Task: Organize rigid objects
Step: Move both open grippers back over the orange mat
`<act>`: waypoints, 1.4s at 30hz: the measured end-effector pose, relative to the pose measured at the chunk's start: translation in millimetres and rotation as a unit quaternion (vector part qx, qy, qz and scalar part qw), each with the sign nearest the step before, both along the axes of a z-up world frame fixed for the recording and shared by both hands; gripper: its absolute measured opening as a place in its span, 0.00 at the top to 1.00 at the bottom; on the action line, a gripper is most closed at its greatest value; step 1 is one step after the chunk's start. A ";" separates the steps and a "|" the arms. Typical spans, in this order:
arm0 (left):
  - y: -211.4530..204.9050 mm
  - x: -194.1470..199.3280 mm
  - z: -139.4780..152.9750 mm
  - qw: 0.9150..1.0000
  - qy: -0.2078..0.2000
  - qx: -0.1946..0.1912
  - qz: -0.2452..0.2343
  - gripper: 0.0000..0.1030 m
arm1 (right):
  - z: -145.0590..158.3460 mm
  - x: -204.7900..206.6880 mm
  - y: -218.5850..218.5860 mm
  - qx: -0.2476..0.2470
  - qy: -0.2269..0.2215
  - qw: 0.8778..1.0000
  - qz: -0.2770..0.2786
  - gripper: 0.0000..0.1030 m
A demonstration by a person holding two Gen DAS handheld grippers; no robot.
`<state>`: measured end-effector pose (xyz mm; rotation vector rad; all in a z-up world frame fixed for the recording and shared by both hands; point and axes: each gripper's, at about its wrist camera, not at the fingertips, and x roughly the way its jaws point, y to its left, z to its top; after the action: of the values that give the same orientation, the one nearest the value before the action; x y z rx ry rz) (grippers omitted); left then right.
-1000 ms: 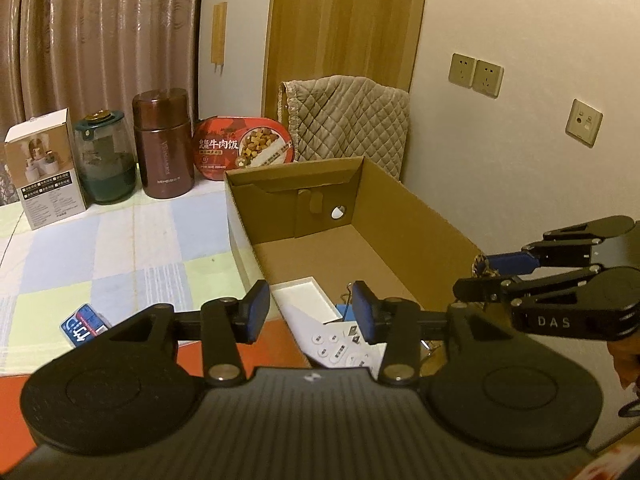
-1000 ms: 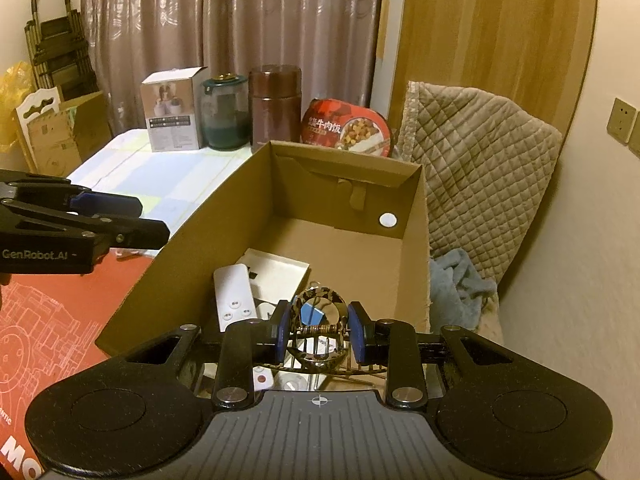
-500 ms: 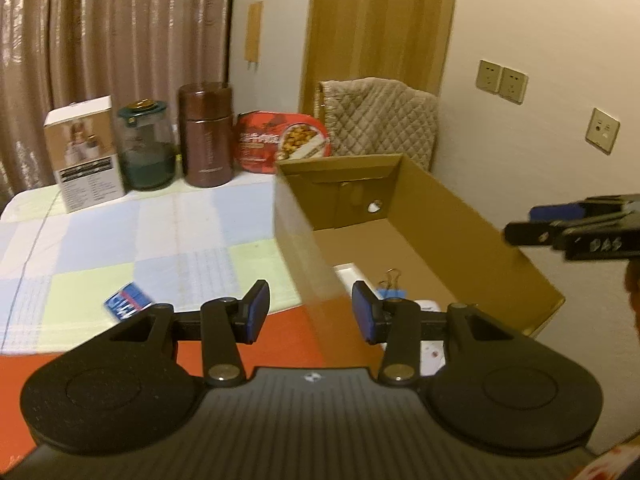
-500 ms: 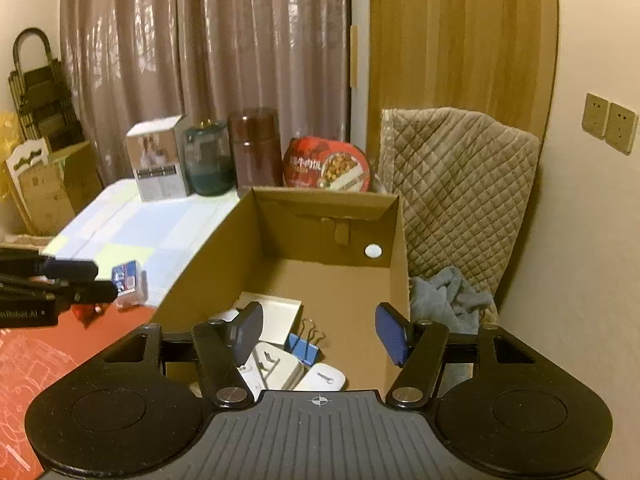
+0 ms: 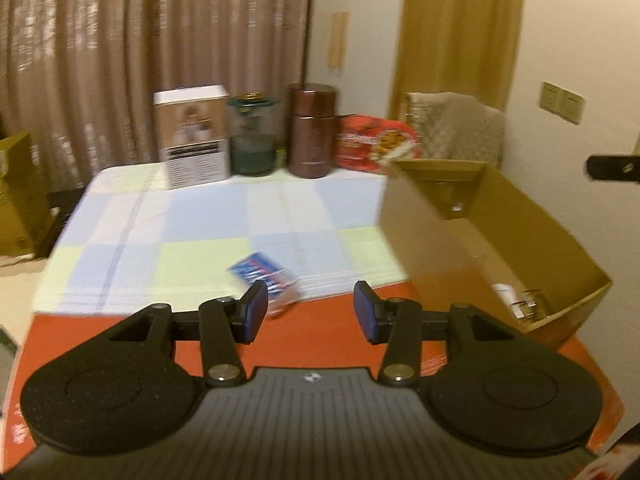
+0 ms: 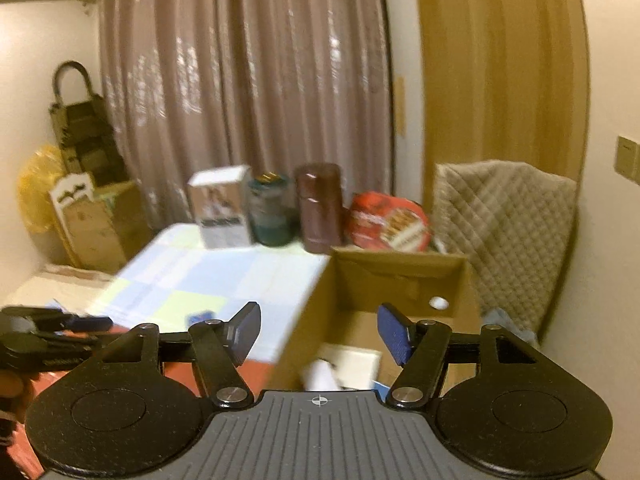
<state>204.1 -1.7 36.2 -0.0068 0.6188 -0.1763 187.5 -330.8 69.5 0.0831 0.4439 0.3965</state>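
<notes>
A: Tongs first. How do the two pairs stand?

B: The left gripper point(image 5: 308, 310) has its blue pads apart with nothing between them. It hangs over the red mat point(image 5: 320, 328) at the table's near edge. The right gripper point(image 6: 318, 330) is opening, and its gap is empty too; it sits above the near end of the box point(image 6: 400, 276).

A: Where is the thing to be tidied?

B: A small blue pack point(image 5: 266, 274) lies on the checked cloth point(image 5: 200, 224), right where the cloth meets the mat. It is just beyond the left gripper's left pad point(image 5: 256, 312), not touched by it. The frame is blurred, so I can't read the print on it.

A: And the box?

B: Open cardboard, on the right side of the table. From the right wrist view, pale flat items lie on its floor: a cream card point(image 6: 352, 362) and a white piece point(image 6: 320, 374) in front of it, smeared by blur. The left view shows something metallic point(image 5: 528, 302) near the close corner; I can't tell what.

A: What's along the back?

B: In a row before the curtain point(image 5: 160, 40): a white carton point(image 5: 194, 136), a green jar point(image 5: 253, 136), a brown flask point(image 5: 312, 130) and a red food tub point(image 5: 376, 146). A quilted cover point(image 6: 508, 220) hangs behind the box.

A: Can each gripper see the other?

B: Yes. The left one shows at the left edge of the right view, the right one as a dark tip at the right edge of the left view.
</notes>
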 end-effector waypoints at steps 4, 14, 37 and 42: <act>37.7 -9.1 -2.4 0.999 0.003 0.001 0.036 0.58 | 6.7 -7.0 31.6 0.006 -0.009 1.000 0.028 0.38; 89.1 -24.9 -15.9 0.996 0.006 -0.005 0.085 0.56 | -3.6 -6.6 90.8 0.026 0.001 0.998 0.060 0.36; 107.4 -17.1 -56.6 0.995 0.050 -0.011 0.087 0.51 | -82.3 16.1 156.7 0.008 0.072 0.994 0.078 0.36; 111.8 -6.8 -64.2 0.995 0.056 -0.006 0.084 0.44 | -100.2 31.8 167.4 0.000 0.088 0.993 0.078 0.36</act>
<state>197.2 110.1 -28.0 -0.0798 0.7263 -0.0172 219.3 -163.4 -30.7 0.0838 0.6263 0.5458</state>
